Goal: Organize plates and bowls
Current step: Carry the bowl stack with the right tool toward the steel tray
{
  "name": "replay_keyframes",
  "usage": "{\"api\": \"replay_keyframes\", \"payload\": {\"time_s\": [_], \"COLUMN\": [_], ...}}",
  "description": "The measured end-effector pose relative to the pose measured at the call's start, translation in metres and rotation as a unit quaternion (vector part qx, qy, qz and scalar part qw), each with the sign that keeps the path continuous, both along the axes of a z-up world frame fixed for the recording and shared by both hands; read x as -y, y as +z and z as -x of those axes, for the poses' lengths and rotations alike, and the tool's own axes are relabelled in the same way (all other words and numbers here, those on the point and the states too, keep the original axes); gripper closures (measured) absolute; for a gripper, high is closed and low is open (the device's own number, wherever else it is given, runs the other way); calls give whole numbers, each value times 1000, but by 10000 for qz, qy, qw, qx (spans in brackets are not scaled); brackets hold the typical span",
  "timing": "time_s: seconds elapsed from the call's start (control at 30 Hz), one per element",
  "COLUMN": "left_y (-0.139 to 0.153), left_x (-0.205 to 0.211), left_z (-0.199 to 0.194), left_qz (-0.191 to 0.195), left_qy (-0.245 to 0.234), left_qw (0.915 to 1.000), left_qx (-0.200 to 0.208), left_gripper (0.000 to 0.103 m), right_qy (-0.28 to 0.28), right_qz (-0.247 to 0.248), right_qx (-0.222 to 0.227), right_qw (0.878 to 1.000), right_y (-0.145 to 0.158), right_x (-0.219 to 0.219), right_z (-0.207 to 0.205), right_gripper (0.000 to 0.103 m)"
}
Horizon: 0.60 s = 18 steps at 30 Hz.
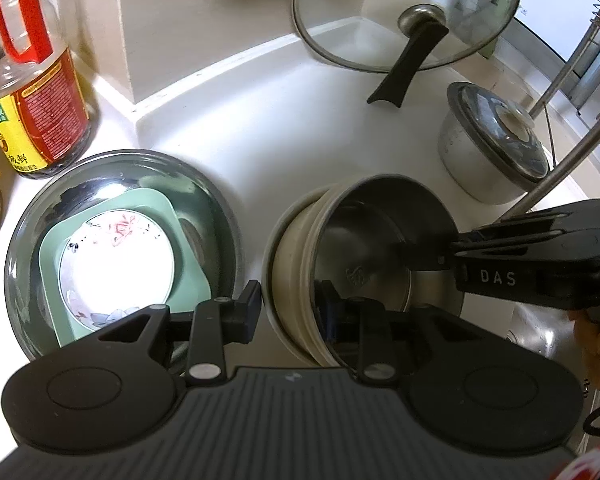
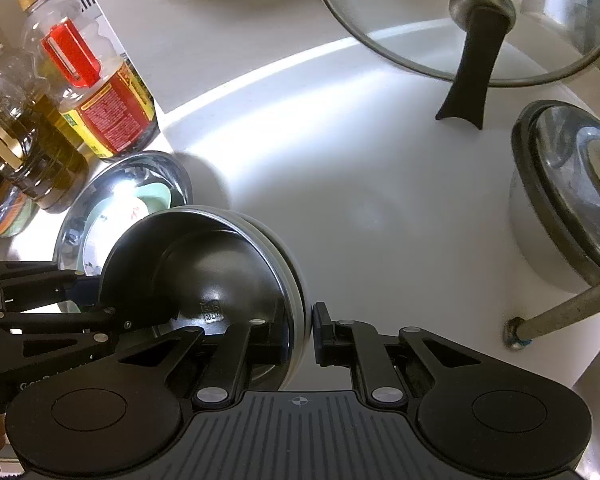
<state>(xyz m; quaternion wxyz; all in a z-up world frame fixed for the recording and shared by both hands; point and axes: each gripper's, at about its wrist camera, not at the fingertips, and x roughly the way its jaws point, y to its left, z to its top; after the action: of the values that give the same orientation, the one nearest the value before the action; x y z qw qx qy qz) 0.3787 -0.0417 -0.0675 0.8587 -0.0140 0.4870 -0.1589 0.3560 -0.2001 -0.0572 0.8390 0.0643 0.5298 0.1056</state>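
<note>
You could read "DAS" in white on the right gripper point(image 1: 432, 258). The steel bowl point(image 2: 220, 280) carried a stamp at its bottom reading "304". The oil bottle point(image 1: 32, 96) had Chinese print ending in "鲜"; the rest was illegible.

Right claw point(image 2: 302, 334) astride rim of stacked steel bowl point(image 2: 220, 276).

Glossy steel bowl point(image 1: 380, 236); smooth white counter point(image 1: 260, 128).
</note>
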Motion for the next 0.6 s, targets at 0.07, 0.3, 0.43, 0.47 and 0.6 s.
{"api": "replay_keyframes", "payload": {"time_s": [0.07, 0.3, 0.43, 0.47, 0.6], "left_y": [1, 7, 13, 14, 21], "left_x": [-2, -10, -16, -18, -27], "left_z": [0, 0, 0, 0, 1], "left_qz": [6, 35, 79, 83, 85], "left_qy": [31, 128, 205, 229, 358], "left_qw": [10000, 9998, 9996, 9995, 9989], "left_qx": [14, 123, 194, 215, 306], "left_gripper": [77, 77, 77, 77, 77], "right_qy": [17, 105, 156, 174, 279], "right_qz": [-4, 47, 65, 69, 82], "right_qx": [14, 130, 189, 207, 289], "right_qw": [10000, 9998, 9997, 9996, 9992], "right_y": [1, 9, 15, 17, 22], "right_x": [-2, -11, -17, -19, -30], "right_z": [-1, -5, -7, -7, -12], "right_gripper": [91, 91, 91, 91, 91]}}
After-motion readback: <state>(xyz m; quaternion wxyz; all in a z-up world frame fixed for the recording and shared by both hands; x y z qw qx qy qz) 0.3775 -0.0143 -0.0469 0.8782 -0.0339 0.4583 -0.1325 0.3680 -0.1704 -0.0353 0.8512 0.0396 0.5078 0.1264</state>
